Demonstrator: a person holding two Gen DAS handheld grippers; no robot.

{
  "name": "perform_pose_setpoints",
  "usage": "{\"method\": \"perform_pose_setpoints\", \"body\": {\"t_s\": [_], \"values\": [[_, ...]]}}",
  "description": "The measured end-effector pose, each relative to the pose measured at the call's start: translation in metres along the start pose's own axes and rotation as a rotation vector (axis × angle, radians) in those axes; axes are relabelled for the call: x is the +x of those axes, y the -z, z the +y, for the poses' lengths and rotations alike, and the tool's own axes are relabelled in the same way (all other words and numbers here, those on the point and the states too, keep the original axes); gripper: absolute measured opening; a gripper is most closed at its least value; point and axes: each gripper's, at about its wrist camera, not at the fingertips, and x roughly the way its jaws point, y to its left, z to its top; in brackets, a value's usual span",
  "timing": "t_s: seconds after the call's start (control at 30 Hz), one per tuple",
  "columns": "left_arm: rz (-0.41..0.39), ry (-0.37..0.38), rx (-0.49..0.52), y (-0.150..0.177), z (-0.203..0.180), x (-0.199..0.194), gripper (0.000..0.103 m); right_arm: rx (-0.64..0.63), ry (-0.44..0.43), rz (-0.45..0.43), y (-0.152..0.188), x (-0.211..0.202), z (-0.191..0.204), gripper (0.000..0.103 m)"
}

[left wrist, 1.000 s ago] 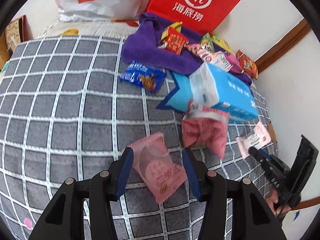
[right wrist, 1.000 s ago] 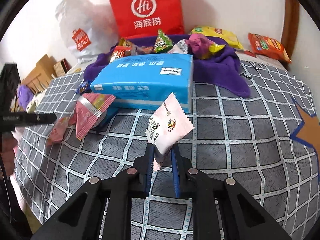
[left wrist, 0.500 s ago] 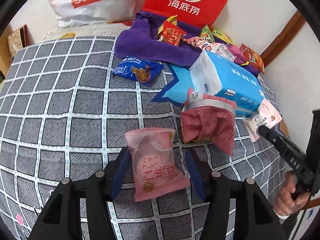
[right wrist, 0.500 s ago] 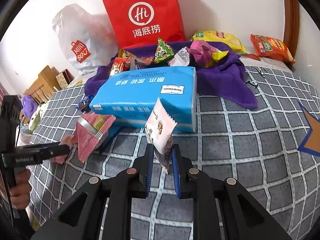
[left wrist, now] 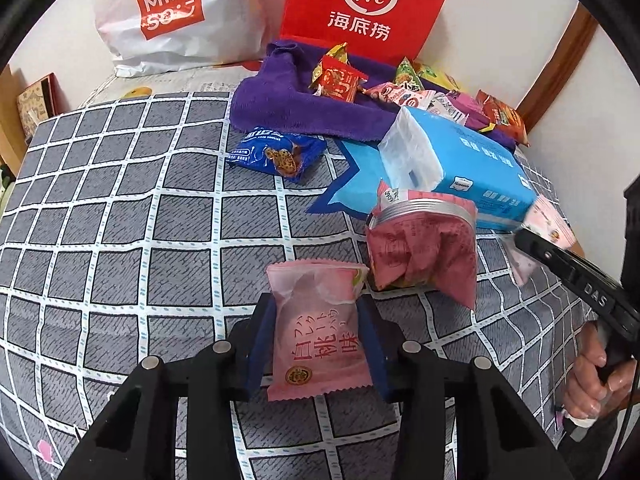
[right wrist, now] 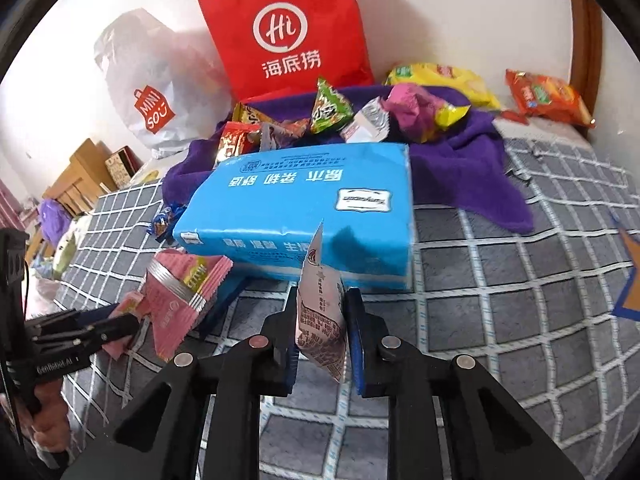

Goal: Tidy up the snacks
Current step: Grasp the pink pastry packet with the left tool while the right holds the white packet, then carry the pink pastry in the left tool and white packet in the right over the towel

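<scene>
Right now each gripper has a snack, and both work near the front edge of the checked bedspread. Between the fingers of the left gripper lies a pink packet, flat on the cloth, its long axis running straight away from the camera, in line with the fingers. The jaws are closing, and the blue pads sit against the packet's two long sides or very nearly so; whether they already press it I cannot tell. The right gripper is fully closed on a white sachet, pinched edge-on so that it stands upright, its tip rising in front of the blue tissue pack. That pack lies toward the right side of the bedspread, with a crumpled pink bag leaning at its near end, between the two grippers. Further back, on the purple towel by the far edge, lies the main heap of snacks, and a red paper bag and a white plastic bag stand against the wall. A blue cookie pack lies alone just in front of the towel. For the coming lift, what matters, I judge, is that the pink packet sits squarely within the left fingers, narrow way across, so the left hand need only finish closing.
</scene>
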Motion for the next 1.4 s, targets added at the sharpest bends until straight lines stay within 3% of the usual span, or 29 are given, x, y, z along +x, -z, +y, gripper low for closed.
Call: {"method": "perform_pose_setpoints", "body": {"t_s": [0.17,0.3,0.6,1.4], "values": [[0.000,0.010,-0.006,-0.001,0.001,-0.001,0.039,0.000,0.054,-0.006,0.012,-0.020,-0.008,0.020],[0.008,0.064,-0.040,-0.002,0.007,-0.005,0.039,-0.002,0.089,-0.009,0.019,-0.032,-0.011,0.020],[-0.040,0.086,-0.034,-0.004,0.008,-0.032,0.039,0.006,0.105,-0.014,0.021,-0.046,-0.005,0.020],[-0.086,0.183,-0.003,-0.053,-0.013,-0.075,0.039,-0.057,0.137,-0.113,-0.023,-0.079,0.028,0.020]]}}
